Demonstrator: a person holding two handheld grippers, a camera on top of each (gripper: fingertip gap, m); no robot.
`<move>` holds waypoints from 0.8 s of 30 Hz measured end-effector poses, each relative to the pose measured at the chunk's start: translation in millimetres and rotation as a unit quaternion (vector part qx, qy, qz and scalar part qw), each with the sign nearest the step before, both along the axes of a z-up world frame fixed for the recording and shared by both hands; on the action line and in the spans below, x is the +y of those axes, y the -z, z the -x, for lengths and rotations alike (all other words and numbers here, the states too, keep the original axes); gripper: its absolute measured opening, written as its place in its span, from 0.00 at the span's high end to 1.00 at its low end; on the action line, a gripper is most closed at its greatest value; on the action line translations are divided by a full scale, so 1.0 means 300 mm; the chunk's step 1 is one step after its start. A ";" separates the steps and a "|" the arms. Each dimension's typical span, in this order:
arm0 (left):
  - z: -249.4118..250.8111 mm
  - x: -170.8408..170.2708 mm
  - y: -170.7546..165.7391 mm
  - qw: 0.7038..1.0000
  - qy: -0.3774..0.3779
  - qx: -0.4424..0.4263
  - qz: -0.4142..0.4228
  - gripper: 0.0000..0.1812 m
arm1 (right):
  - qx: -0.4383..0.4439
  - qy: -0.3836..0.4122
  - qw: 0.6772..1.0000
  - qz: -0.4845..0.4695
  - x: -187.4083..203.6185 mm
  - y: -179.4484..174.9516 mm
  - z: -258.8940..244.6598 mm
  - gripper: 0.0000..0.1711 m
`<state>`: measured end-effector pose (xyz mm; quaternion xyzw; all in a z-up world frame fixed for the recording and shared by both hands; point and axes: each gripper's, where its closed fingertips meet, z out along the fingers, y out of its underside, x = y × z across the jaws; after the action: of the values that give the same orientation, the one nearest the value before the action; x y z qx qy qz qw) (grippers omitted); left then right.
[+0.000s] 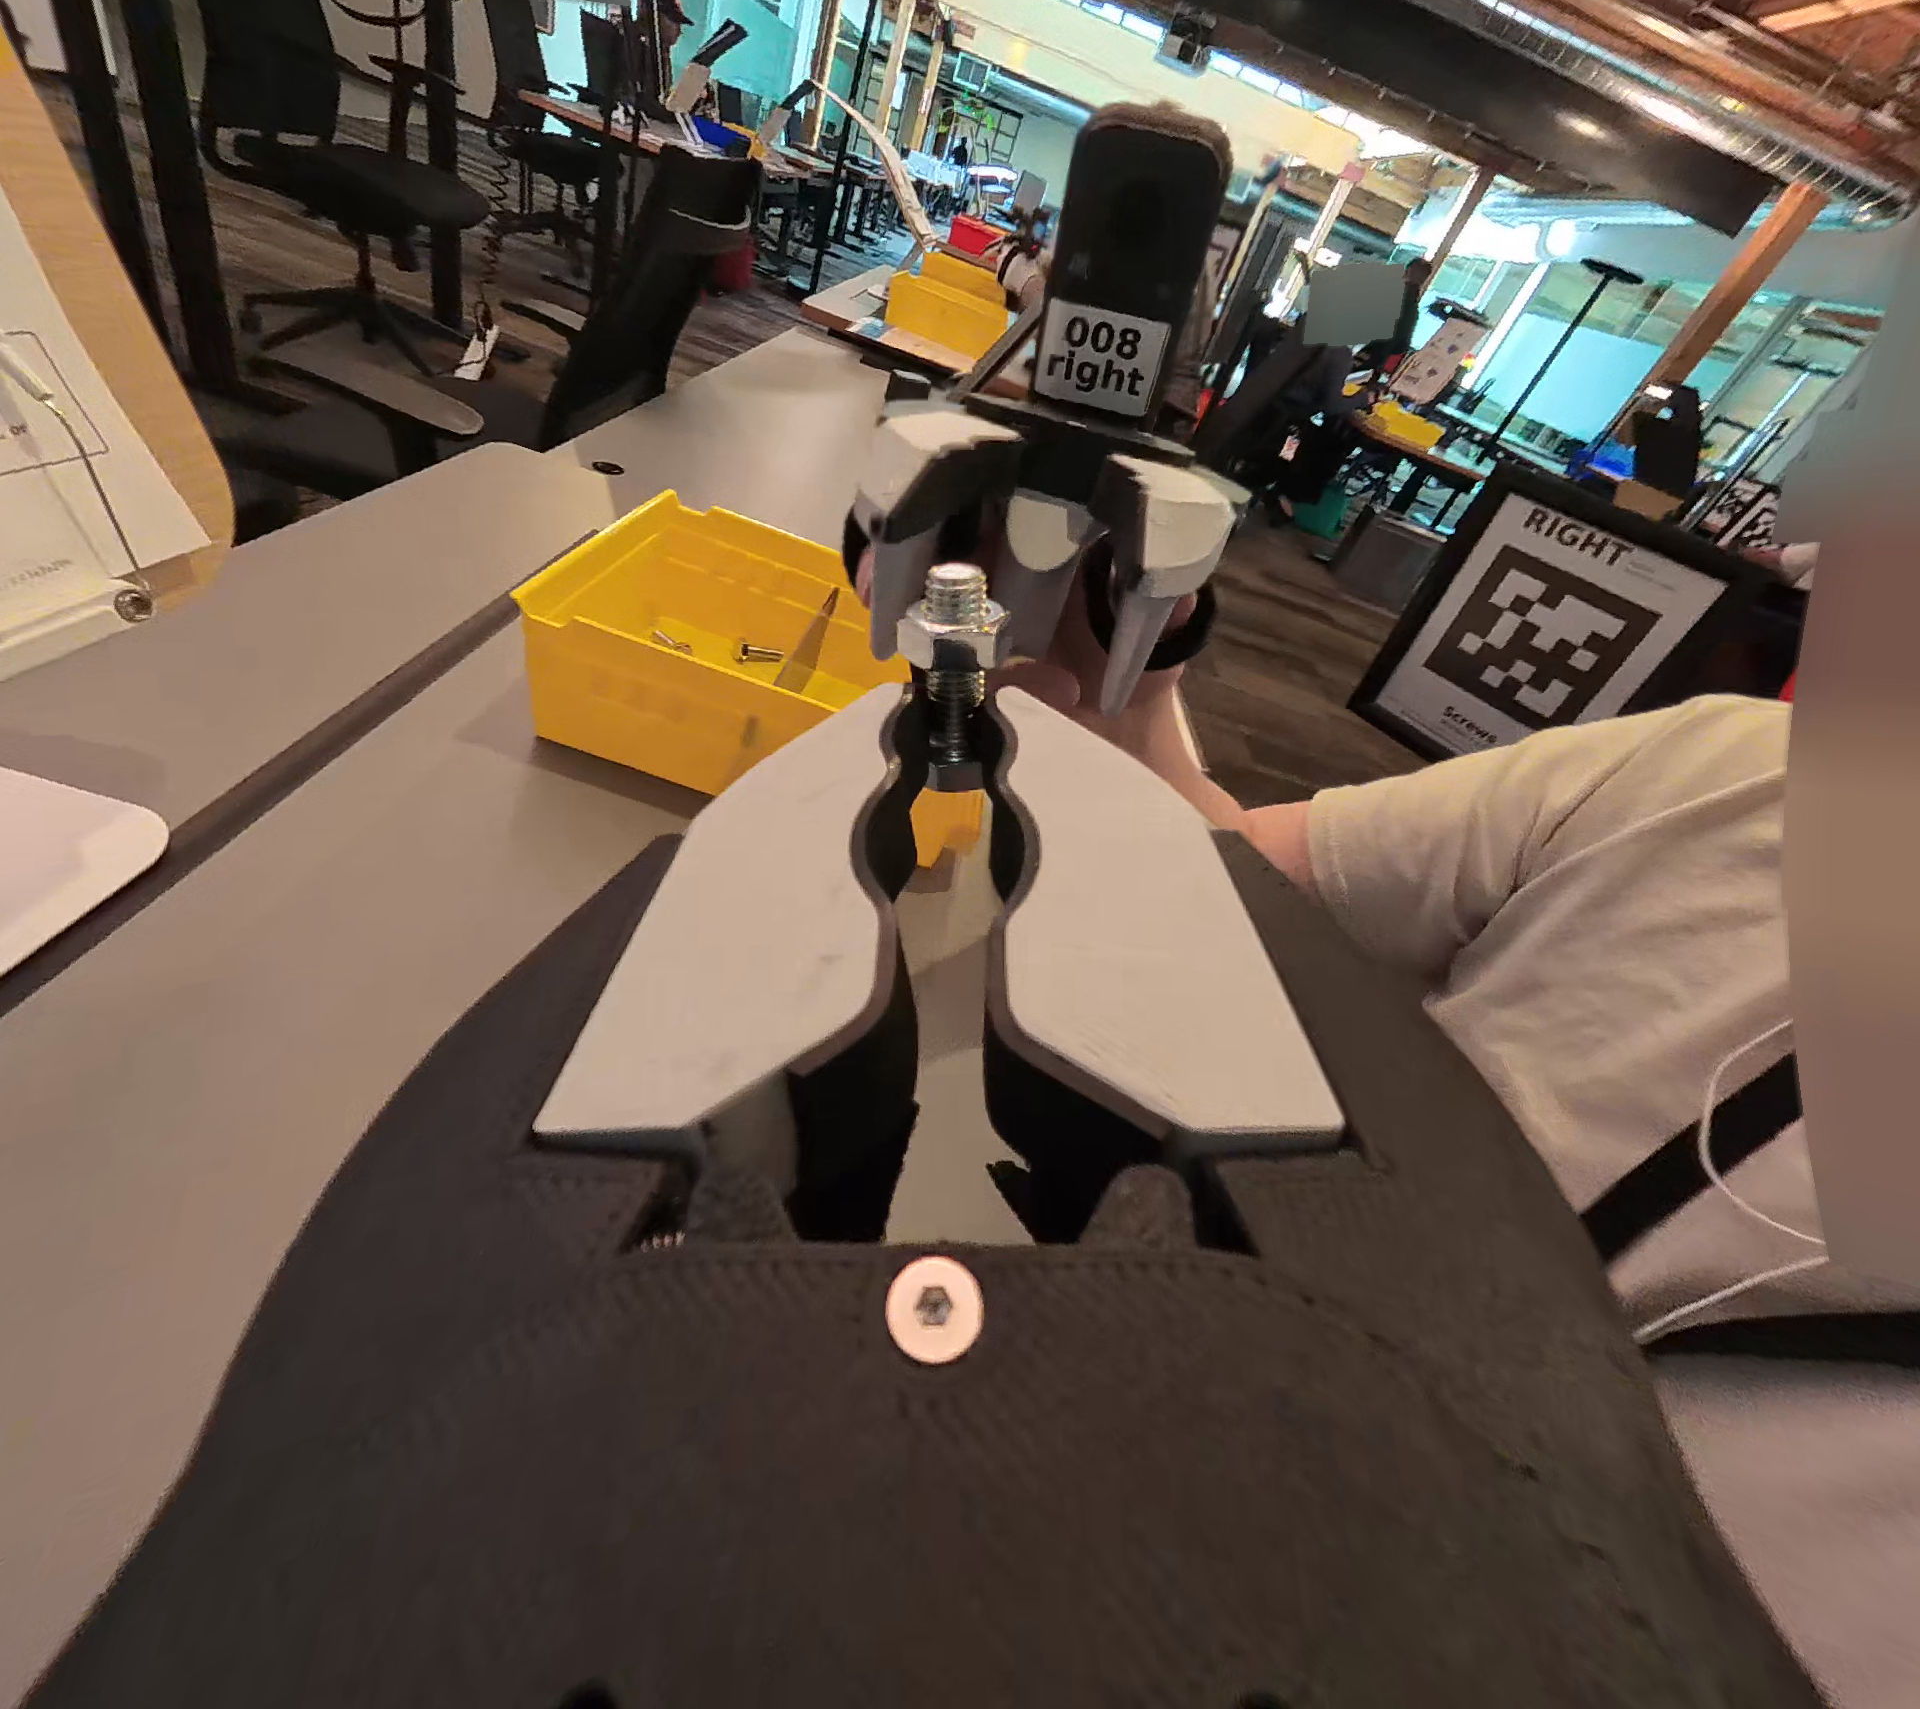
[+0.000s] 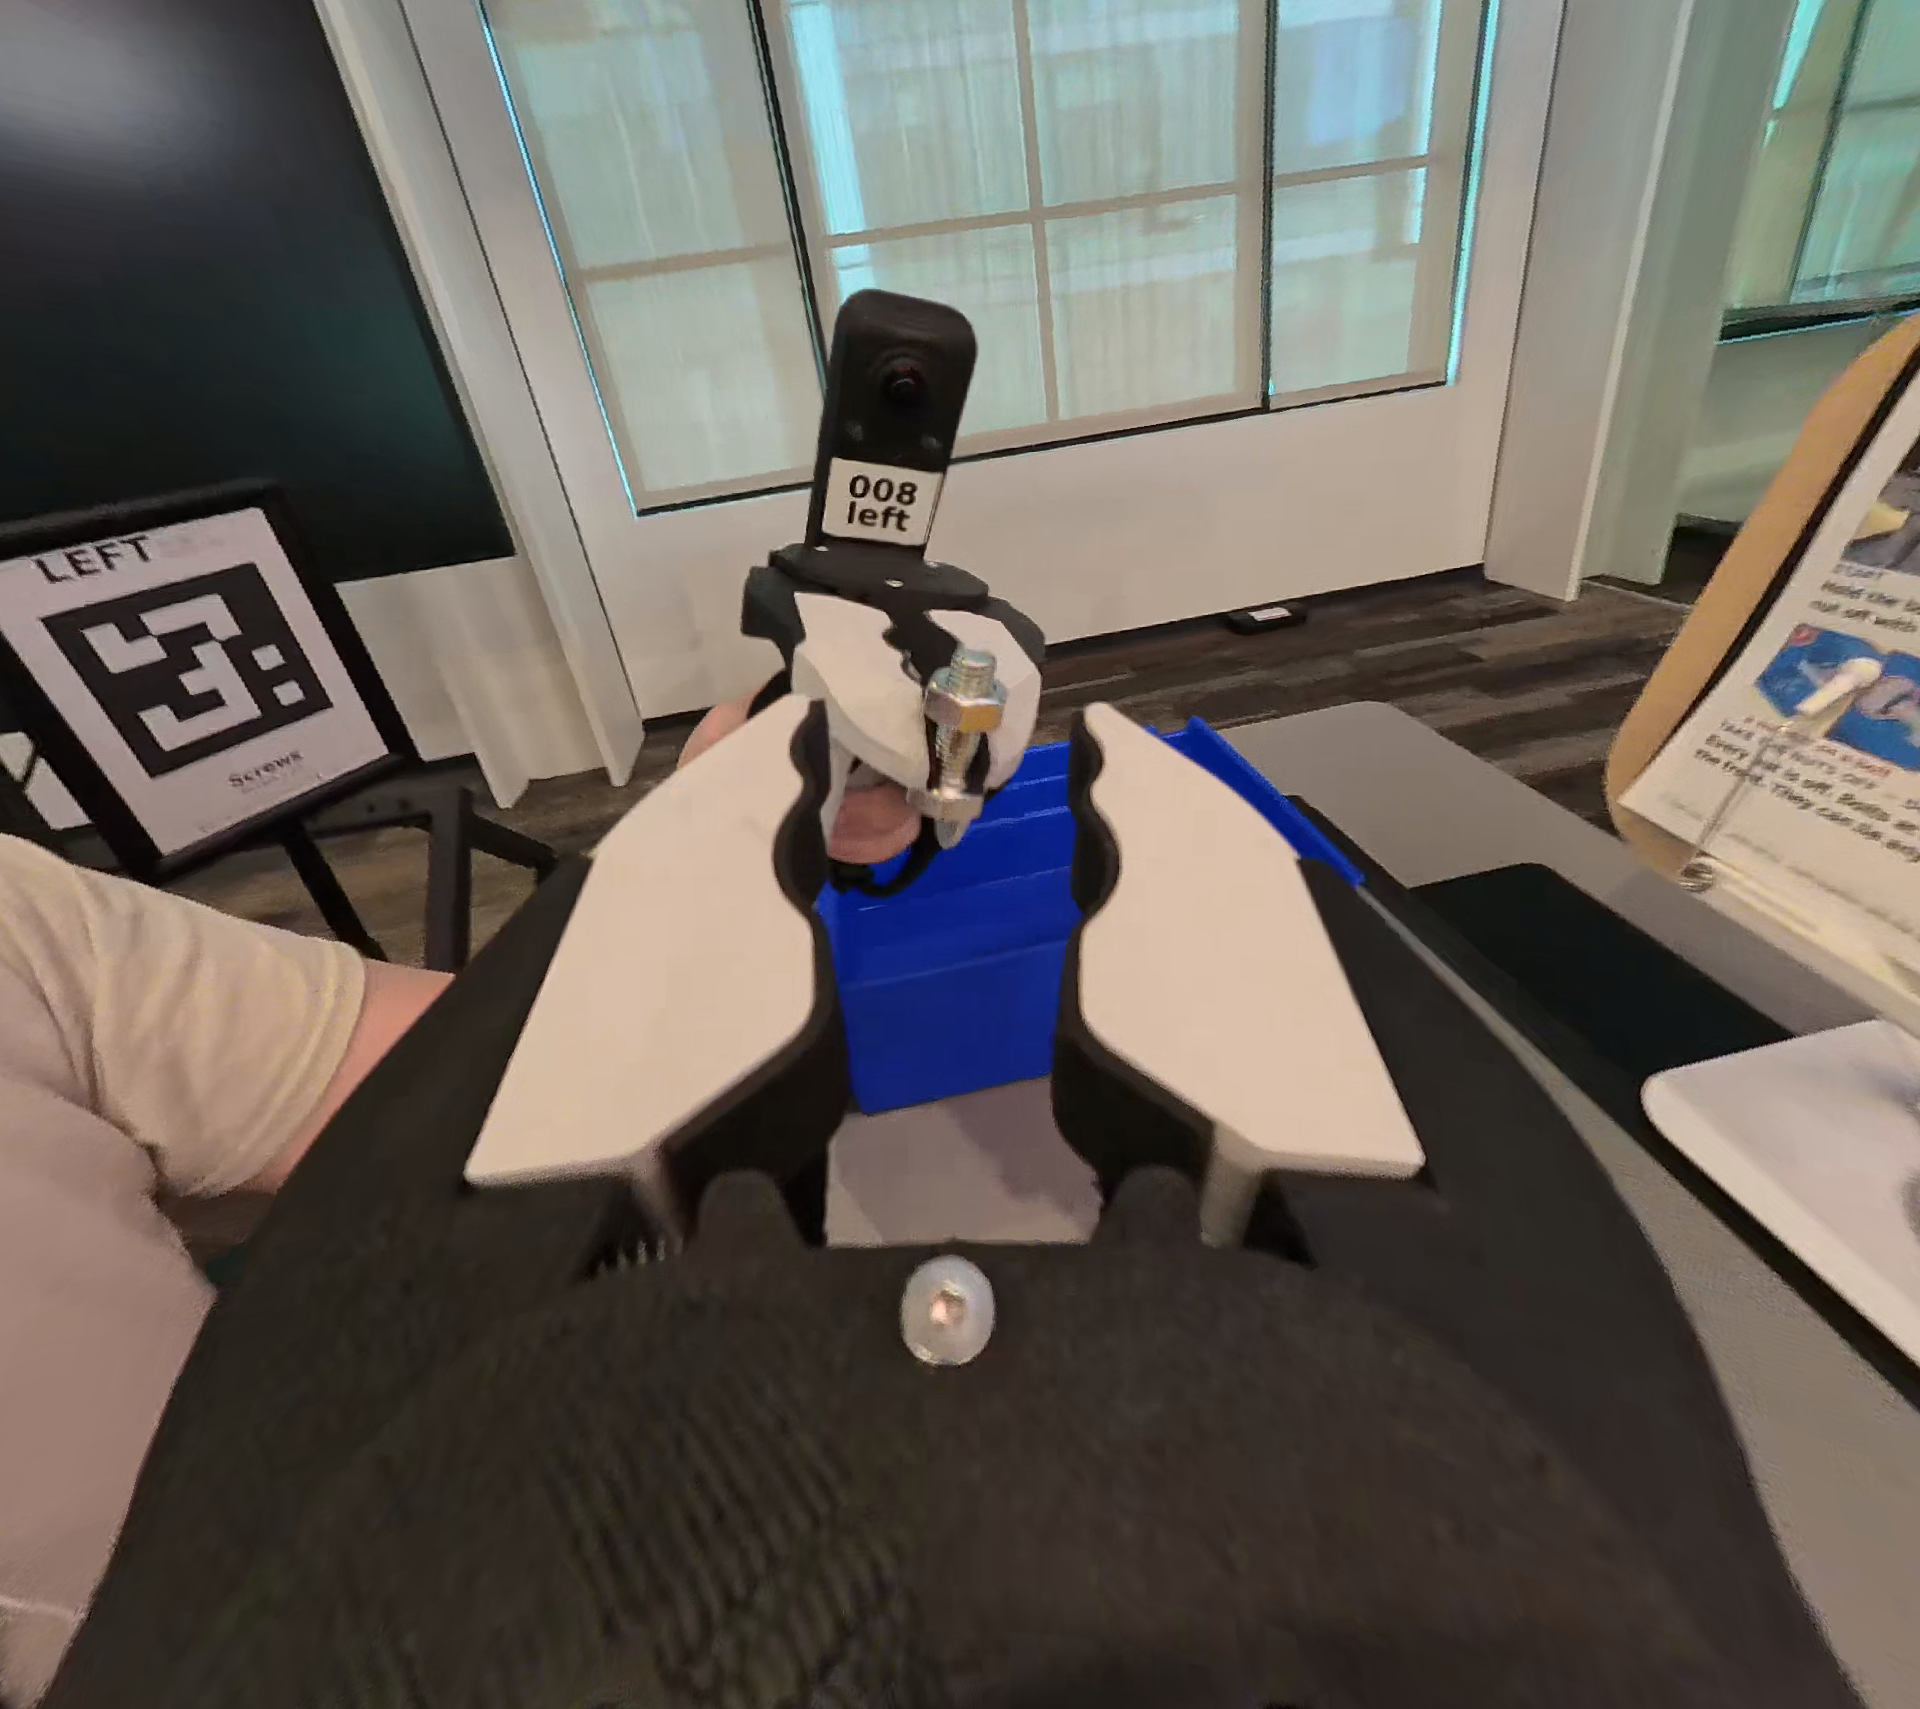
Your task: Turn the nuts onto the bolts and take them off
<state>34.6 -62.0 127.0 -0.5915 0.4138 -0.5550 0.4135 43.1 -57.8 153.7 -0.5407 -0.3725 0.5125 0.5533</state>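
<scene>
My left gripper (image 1: 948, 714) is shut on the lower end of a silver bolt (image 1: 954, 691) that stands upright above the table. A silver hex nut (image 1: 952, 633) sits on the thread a little below the bolt's top. My right gripper (image 1: 997, 662) faces it from the far side, open, its fingers just behind the nut. In the right wrist view my right gripper (image 2: 945, 750) is open and empty. The bolt (image 2: 958, 760) with its nut (image 2: 962, 710) shows between and beyond its fingertips, held by the left gripper (image 2: 940, 745).
A yellow bin (image 1: 613, 651) with a few small bolts stands on the grey table behind the left gripper. A blue bin (image 2: 945, 984) stands under the right gripper. A white tray (image 2: 1787, 1150), an instruction board (image 2: 1787, 724) and two marker signs (image 1: 1538, 620) stand around. Left and right tips are no more than a few centimetres apart.
</scene>
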 end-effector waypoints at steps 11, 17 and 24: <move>-0.023 -0.131 -0.073 0.997 0.057 -0.023 -0.051 0.95 | 0.043 -0.049 0.997 0.037 0.040 -0.009 -0.097 0.78; -0.069 -0.146 -0.045 0.996 0.068 -0.003 -0.062 0.95 | 0.018 -0.105 0.994 -0.005 -0.124 -0.033 0.031 0.66; -0.058 -0.189 -0.071 0.993 0.102 -0.024 -0.056 0.95 | 0.067 -0.116 0.989 0.068 -0.001 -0.012 -0.072 0.65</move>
<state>51.9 -118.8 148.3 -0.5086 0.4922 -0.5842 0.3972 64.6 -58.1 157.3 -0.4946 -0.3589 0.6322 0.4763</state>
